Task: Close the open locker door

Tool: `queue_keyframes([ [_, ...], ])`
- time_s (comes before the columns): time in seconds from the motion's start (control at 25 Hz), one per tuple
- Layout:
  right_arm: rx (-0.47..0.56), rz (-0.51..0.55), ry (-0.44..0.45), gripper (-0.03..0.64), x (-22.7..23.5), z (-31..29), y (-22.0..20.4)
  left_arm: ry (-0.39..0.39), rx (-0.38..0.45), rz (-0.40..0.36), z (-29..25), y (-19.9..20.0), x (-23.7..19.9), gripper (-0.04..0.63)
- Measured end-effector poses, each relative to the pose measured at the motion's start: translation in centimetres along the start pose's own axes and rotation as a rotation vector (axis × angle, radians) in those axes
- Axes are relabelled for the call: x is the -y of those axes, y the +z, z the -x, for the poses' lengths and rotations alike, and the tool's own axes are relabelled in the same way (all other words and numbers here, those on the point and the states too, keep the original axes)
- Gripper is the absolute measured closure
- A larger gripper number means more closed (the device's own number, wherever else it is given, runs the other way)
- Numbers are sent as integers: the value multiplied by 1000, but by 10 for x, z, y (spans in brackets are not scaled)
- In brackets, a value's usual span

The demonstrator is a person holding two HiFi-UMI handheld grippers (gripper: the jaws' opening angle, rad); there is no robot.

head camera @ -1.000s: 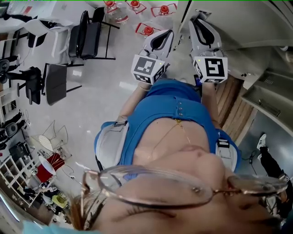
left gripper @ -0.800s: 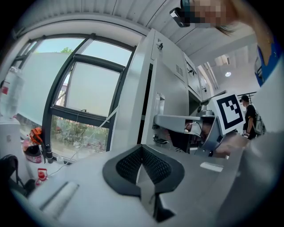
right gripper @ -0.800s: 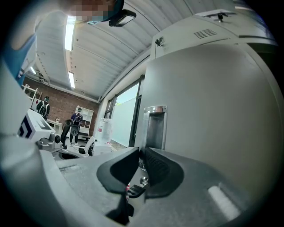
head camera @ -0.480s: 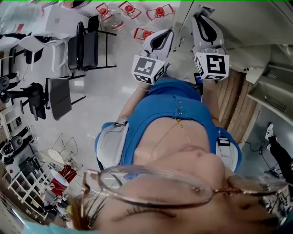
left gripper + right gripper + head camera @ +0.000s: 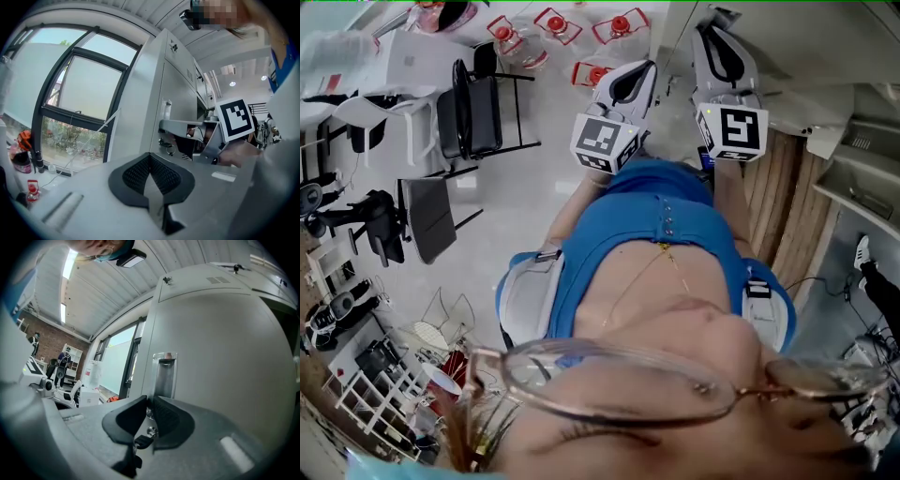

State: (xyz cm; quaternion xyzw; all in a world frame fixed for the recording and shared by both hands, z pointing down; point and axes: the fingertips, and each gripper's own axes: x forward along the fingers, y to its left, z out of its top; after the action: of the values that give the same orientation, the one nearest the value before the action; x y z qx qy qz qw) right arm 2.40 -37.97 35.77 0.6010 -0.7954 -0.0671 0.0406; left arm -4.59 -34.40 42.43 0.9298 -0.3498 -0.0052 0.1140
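Note:
The grey locker door (image 5: 220, 348) fills the right gripper view, with a recessed metal handle (image 5: 164, 373) and a black-headed key (image 5: 143, 441) in the lock below it. My right gripper (image 5: 151, 406) has its pads closed to a narrow slit on the handle's lower lip, and its jaws are opening. In the left gripper view the door (image 5: 187, 126) shows edge-on, standing out from the locker (image 5: 154, 93), with my right gripper's marker cube (image 5: 236, 119) beside it. My left gripper (image 5: 149, 161) is shut on nothing and held off to the left. The head view shows both grippers (image 5: 628, 82) (image 5: 722, 54) raised toward the lockers (image 5: 787, 47).
A large window (image 5: 79, 93) lies left of the lockers. Black chairs (image 5: 473, 103) and red-lidded jars (image 5: 553, 23) stand on the floor to the left. A wooden panel (image 5: 778, 206) runs along the right, and shelving (image 5: 366, 403) sits at the lower left.
The head view has swung a little, so the chairs and jars have slid right and down. Both grippers stay almost where they were, the right one slightly higher.

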Motion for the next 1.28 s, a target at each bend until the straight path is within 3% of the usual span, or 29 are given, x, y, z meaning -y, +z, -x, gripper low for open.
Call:
queue_keyframes([
  [0.48,-6,49,-92,557,3,8,-4,-48,-2,3,-8,-1,6,597],
  [0.64,-15,23,-117,614,10,13,-8,-61,4,12,-10,1,9,595],
  [1.28,-96,-15,-77,614,-5,41,-39,-72,-8,-4,-18,4,20,595],
])
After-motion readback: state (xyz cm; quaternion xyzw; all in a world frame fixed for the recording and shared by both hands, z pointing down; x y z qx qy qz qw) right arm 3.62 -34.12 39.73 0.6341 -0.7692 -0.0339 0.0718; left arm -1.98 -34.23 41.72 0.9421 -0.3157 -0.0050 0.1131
